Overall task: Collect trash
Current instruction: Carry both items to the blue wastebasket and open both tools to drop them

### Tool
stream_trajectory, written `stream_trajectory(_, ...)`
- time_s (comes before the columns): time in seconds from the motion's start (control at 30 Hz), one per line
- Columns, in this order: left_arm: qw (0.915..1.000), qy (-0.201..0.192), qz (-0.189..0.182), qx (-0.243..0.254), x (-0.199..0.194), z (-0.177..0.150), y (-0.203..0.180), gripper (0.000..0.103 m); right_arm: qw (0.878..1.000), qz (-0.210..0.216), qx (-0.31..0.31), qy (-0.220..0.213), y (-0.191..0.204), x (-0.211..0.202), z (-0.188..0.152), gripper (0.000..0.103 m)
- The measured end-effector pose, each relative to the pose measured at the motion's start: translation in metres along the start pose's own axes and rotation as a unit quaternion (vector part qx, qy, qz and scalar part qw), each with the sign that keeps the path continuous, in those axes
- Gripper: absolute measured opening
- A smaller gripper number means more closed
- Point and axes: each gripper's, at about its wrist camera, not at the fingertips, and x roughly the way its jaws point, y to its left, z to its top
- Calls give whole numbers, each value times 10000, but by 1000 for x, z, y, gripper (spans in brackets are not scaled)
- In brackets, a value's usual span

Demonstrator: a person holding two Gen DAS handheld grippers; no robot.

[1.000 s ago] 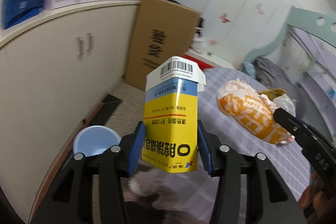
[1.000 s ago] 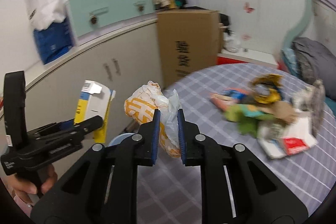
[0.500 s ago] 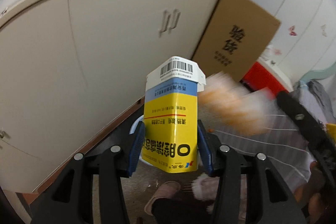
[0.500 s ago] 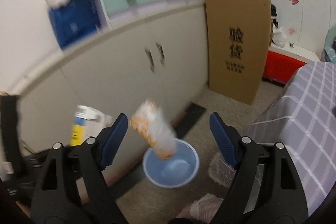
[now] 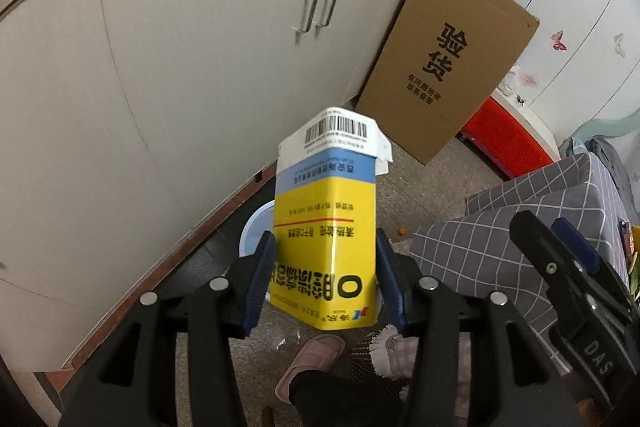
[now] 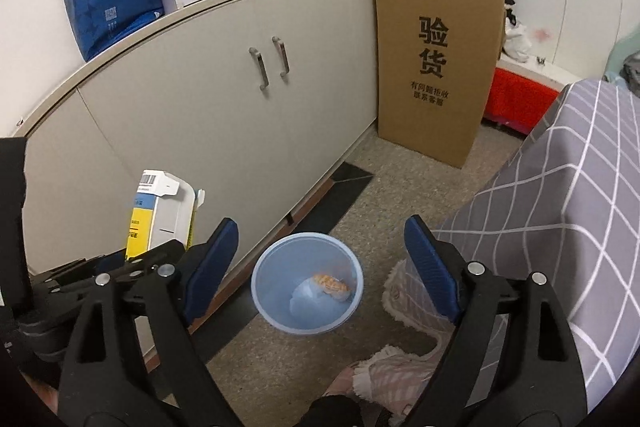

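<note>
Bag [image 6: 331, 283] dropped into bin [image 6: 280, 311], seemingly crumpled.

Left tool [image 5: 325, 281] clamped; right tool [image 6: 320, 263] just spread wide, empty.

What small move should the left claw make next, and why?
Probably shift the left claw over the blue bin and open it: it is clamped on the yellow box, while the right claw has just opened, empty, and the orange wrapper lies inside.

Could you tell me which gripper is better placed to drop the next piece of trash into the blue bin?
Left. The left gripper grips the yellow carton above the blue bin. The right gripper is open and empty; its orange bag lies inside.
</note>
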Motion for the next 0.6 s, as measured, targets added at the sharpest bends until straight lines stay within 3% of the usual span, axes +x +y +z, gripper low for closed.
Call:
stream_trajectory(0.33, 9997, -4, -83, 225, 13, 23, -20, 52, 9966, -305, 236, -729, -13, -23, 9, 86)
stream_trajectory(0.4, 9994, -103, -201, 268, 12, 31, -24, 67, 9955, -349, 319, -824, -17, -27, 10, 89)
stream_trajectory(0.43, 9993, -141, -168, 289, 11, 33, -26, 82, 9954, -366, 342, -814, -19, -27, 11, 90)
stream_trajectory(0.47, 9993, -253, -72, 262, 9, 35, -26, 87, 9955, -399, 369, -779, -22, -26, 12, 90)
stream_trajectory(0.6, 9997, -235, 42, 64, 8, 35, -20, 87, 9949, -407, 518, -768, -30, -30, 13, 90)
